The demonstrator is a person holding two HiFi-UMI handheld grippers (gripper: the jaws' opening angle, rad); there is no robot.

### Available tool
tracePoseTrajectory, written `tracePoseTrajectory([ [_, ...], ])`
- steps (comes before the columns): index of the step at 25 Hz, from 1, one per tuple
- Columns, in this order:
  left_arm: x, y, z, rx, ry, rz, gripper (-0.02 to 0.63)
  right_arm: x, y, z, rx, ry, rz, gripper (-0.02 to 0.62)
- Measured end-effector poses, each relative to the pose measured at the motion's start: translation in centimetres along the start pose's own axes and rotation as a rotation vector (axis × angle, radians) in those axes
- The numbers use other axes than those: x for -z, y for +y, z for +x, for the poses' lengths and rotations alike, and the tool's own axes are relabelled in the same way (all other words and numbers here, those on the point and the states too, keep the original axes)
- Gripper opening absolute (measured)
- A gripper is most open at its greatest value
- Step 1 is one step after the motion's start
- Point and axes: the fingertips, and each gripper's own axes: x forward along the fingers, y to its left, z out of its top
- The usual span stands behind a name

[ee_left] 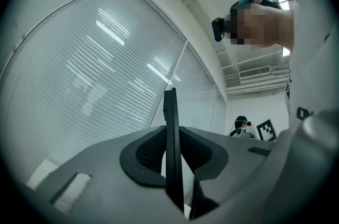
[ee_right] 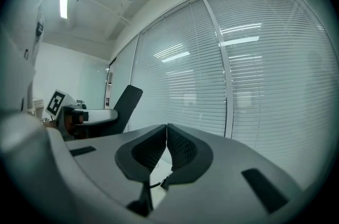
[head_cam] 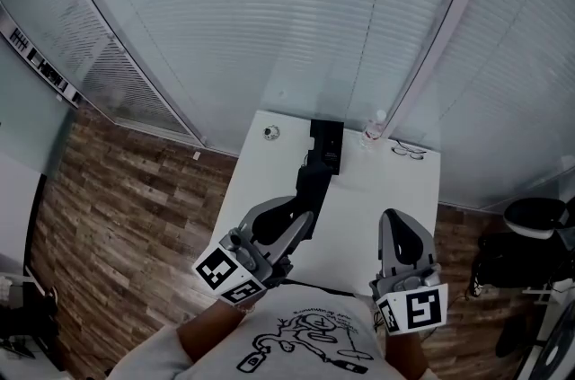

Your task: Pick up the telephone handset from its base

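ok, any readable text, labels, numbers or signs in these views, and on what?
Nothing legible in any view.
T-shirt print: line drawing with tiny lettering, too blurred to read.
Left marker cube, right marker cube: black-and-white square patterns, no characters.
Dark tags on the left wall: too small to read.

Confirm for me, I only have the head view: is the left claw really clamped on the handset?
Observer: Yes. The left gripper view shows the left claw clamped on both sides of the black handset, seen edge-on.
Operator: And the right claw?
Observer: The right gripper view shows the right claw shut, pads touching, nothing between them.
Operator: How does the handset sit?
Observer: From the right gripper view it tilts up out of the left claw, against the window blinds.
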Motion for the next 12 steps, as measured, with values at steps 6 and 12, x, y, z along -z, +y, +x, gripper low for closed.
tracePoseTrajectory([
  [6, -0.17, 0.31, -0.41, -0.01, -0.007, -0.006, 0.069, -0.13, 0.4, 0.28, -0.008, 0.002, -0.005, 0.006],
  [12, 0.04, 0.78, -0.27, -0.006, -0.009, -0.016, 0.069, 0.21, 0.34, 0.72, -0.012, 0.006, -0.003, 0.006],
])
